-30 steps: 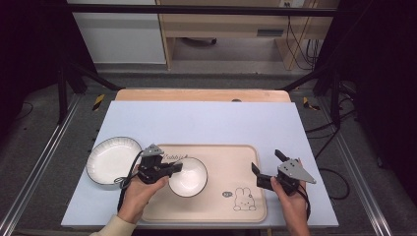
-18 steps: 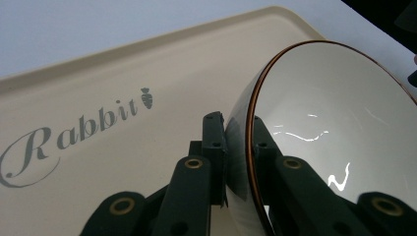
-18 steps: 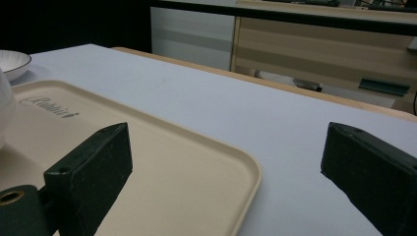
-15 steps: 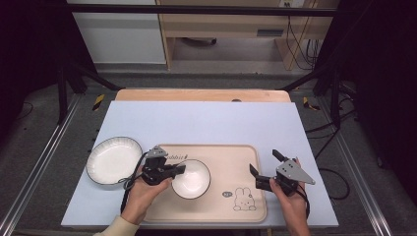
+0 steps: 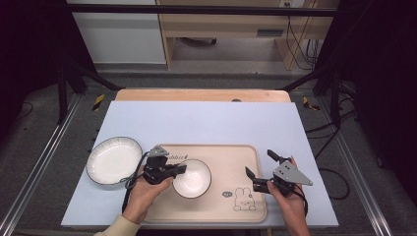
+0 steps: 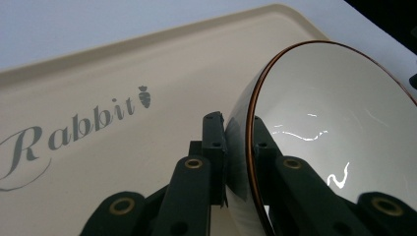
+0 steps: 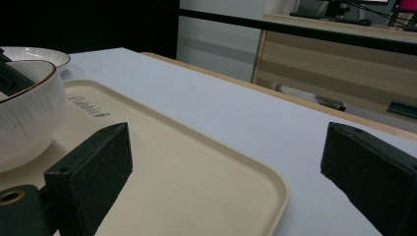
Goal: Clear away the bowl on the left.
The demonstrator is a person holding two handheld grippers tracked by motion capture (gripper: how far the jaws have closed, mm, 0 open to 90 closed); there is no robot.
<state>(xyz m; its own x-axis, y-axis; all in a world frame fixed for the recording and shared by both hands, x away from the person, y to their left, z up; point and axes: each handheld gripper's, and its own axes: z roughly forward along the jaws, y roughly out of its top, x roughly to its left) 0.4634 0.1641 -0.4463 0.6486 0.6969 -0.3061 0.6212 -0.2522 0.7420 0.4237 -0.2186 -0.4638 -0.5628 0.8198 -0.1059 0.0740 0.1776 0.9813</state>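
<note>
Counter (image 5: 206,123): a pale blue sheet covers it across the middle of the high view, with a strip of bare wood along its far edge.
Tray (image 5: 231,157): cream, with rounded corners, lying on the blue sheet in the lower middle of the high view; "Rabbit" is printed near its upper left corner and a small rabbit drawing near its lower right.
Plate (image 5: 114,160): white with a dark rim, flat on the blue sheet at the lower left of the high view, just beside the tray's left edge and off the tray.
Bowl (image 5: 192,178): white with a thin brown rim and ribbed outer wall, sitting on the left half of the tray, below the "Rabbit" lettering.
Left tongs (image 5: 178,169): held in the person's left hand (image 5: 143,192) at the bowl's left side; the left gripper view shows them closed on the bowl's rim, one jaw outside the wall and one inside.
Right tongs (image 5: 260,165): held in the right hand (image 5: 289,201) over the tray's right edge in the lower right of the high view; spread wide with nothing between them.
</note>
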